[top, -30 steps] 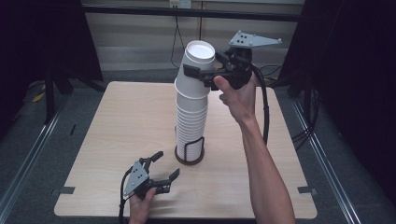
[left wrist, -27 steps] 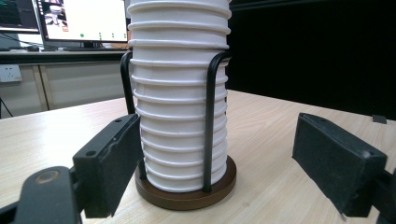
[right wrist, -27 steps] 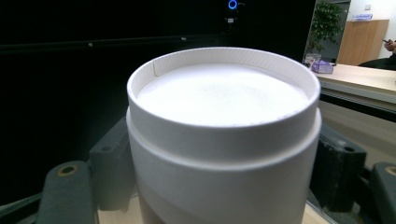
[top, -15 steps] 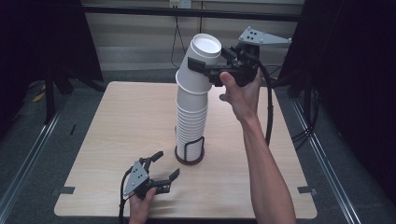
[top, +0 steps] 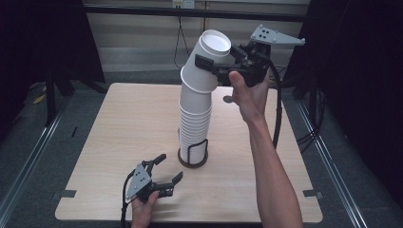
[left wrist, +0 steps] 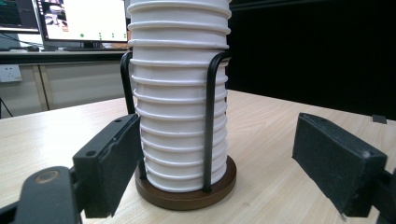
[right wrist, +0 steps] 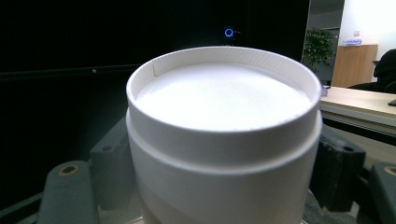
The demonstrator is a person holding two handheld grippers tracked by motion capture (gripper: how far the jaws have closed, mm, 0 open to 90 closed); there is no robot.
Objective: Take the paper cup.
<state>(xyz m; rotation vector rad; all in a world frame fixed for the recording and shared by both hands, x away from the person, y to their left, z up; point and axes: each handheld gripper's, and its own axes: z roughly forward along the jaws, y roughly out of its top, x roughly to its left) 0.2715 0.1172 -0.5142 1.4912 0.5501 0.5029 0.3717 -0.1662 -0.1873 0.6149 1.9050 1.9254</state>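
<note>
High view, upper centre of the frame: the right gripper [top: 215,67] has its jaws clamped across the top paper cup [top: 206,61], tilted off the cup stack [top: 195,121] and not yet free of it; separation is judged partly done, placing still to come. Lower left: the left gripper [top: 164,172] rests on the wooden table [top: 119,123], jaws spread and empty. Cups are white, tapered, rim-rolled; the wire cup holder [top: 193,154] has a round brown base.
</note>
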